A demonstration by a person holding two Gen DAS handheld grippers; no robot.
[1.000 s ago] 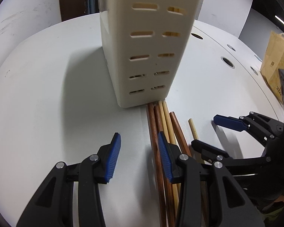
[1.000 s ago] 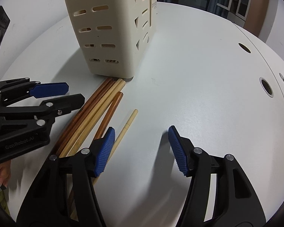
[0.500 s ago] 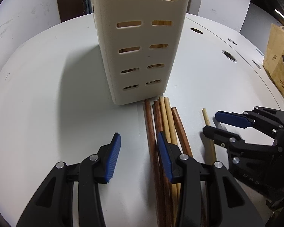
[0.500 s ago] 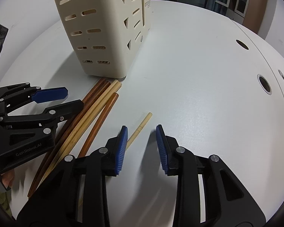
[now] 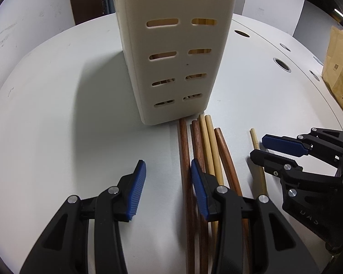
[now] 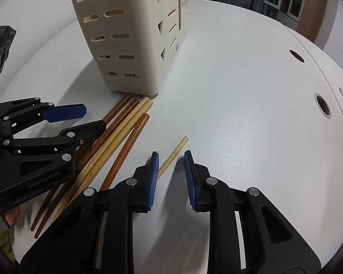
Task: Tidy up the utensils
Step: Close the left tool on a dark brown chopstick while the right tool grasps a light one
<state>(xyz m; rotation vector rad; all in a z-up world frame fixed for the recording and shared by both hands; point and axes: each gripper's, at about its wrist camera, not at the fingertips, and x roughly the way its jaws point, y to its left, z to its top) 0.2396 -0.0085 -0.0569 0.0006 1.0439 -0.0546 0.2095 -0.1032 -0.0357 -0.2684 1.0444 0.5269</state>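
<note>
A cream slotted utensil caddy (image 5: 176,57) (image 6: 130,34) stands upright on the white table (image 5: 57,114). Several dark brown and pale bamboo chopsticks (image 5: 208,141) (image 6: 125,127) lie bundled in front of it, ends near its base. One pale chopstick (image 5: 257,159) (image 6: 175,153) lies apart on the right. My left gripper (image 5: 168,171) (image 6: 91,118) is open low over the bundle, the leftmost brown stick lying between its jaws. My right gripper (image 6: 170,166) (image 5: 259,148) is closing around the lone pale chopstick. A gap still shows beside its pads.
A brown paper bag (image 5: 338,73) stands beyond the table's right edge. Round holes (image 5: 282,65) (image 6: 322,107) dot the table's far right. A smaller cream box (image 6: 184,2) sits behind the caddy. A person's fingers (image 6: 9,217) show under the left gripper's body.
The right gripper's jaws have narrowed from wide apart to a small gap and now straddle the lone pale chopstick. The left gripper's jaws look unchanged.
</note>
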